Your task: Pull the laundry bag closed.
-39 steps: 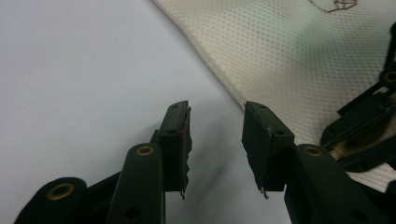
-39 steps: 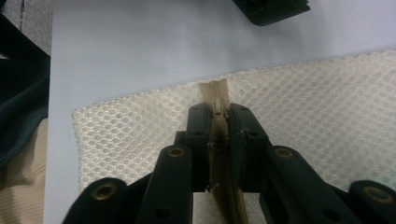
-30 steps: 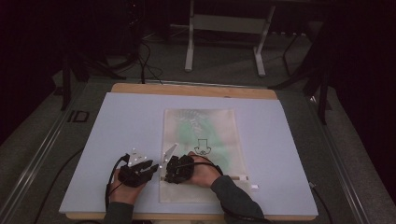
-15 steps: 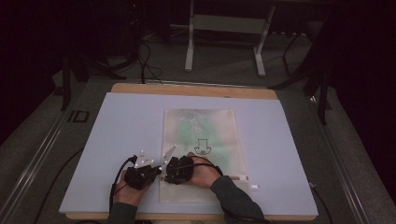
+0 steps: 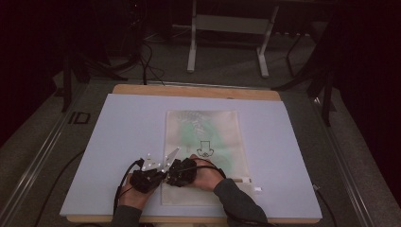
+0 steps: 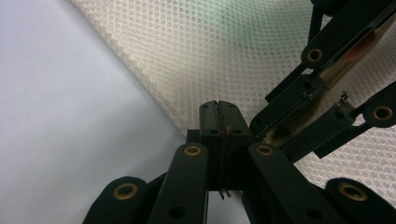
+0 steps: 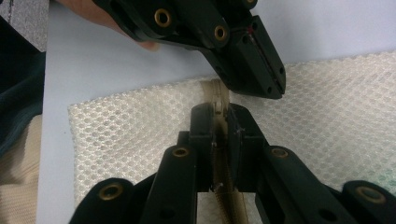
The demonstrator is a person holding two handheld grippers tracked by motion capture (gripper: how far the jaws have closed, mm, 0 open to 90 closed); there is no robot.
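So there's a flat white mesh laundry bag (image 5: 203, 156) with something green showing through it, lying on the pale lavender sheet (image 5: 118, 132) that covers the table. Everything happens at the bag's near left corner, the end closest to the person.

The left tool (image 5: 150, 171) sits right at the bag's left edge, just off the mesh. In the left gripper view its jaws are pressed together with no gap, and the tips (image 6: 219, 122) rest right on the border where the mesh (image 6: 196, 60) meets the lavender sheet. There's a thin dark line between the jaws, but I can't tell whether it's a bit of the bag's edge or nothing at all.

The right tool (image 5: 177, 165) is right beside the left one, touching or nearly so, over the bag's near left corner. In the right gripper view its jaws are pinched on the beige zipper strip (image 7: 219, 100) that runs along the bag's edge, with the strip passing straight down between them (image 7: 219, 122). The left tool (image 7: 268, 84) comes in from the top of that view, tips just past the zipper strip, over the mesh.

Both hands are low on the table, the right hand (image 5: 204, 173) resting on the bag itself and the left hand (image 5: 132, 194) off its left side on the sheet.
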